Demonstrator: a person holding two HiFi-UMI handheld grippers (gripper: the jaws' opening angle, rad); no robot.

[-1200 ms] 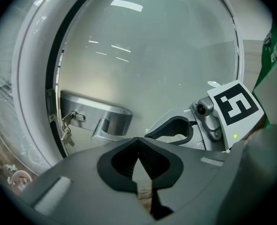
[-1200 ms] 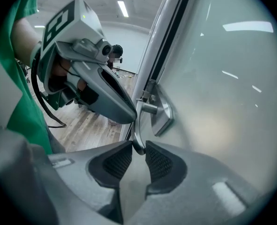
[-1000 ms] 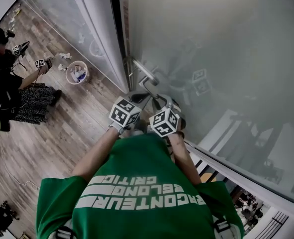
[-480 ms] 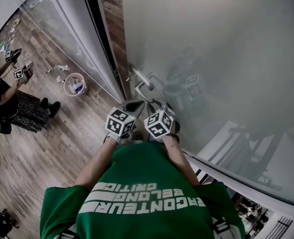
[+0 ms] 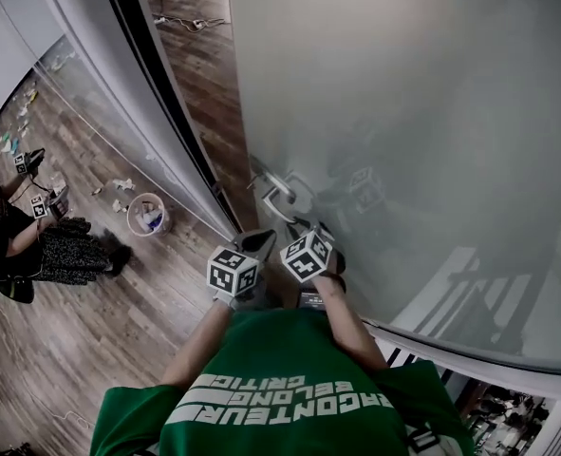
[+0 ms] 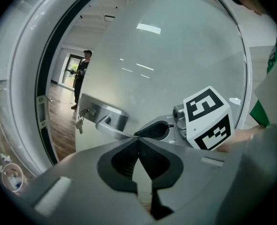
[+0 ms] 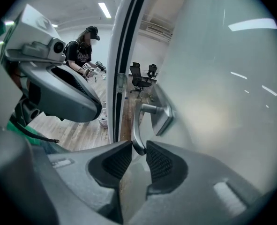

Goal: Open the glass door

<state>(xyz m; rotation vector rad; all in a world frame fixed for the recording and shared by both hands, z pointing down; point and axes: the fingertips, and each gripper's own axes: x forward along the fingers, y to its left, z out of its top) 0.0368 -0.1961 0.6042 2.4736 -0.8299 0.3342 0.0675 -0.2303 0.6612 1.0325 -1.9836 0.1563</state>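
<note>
- frosted glass door (image 5: pixel 403 112) fills the right and top of the head view. It's ajar, with a strip of wood showing past its edge at upper middle
- wood floor (image 5: pixel 71 350) takes the lower left with bits of litter on it, and another person (image 5: pixel 19 245) is low at the left edge
- green shirt (image 5: pixel 280 397) at the bottom has flipped white print. "BELONG" and "CRITIC" are about all I can read
- right gripper (image 7: pixel 134 149), forearm reaching forward, has its jaws clamped on the tip of the handle (image 7: pixel 138 121), a metal lever at frame centre
- left gripper (image 6: pixel 138 142) is just beside it, jaws pinched together on nothing
- white bucket (image 5: pixel 147 215) sits left of centre
- keys (image 6: pixel 79 121) hang from the lock
</note>
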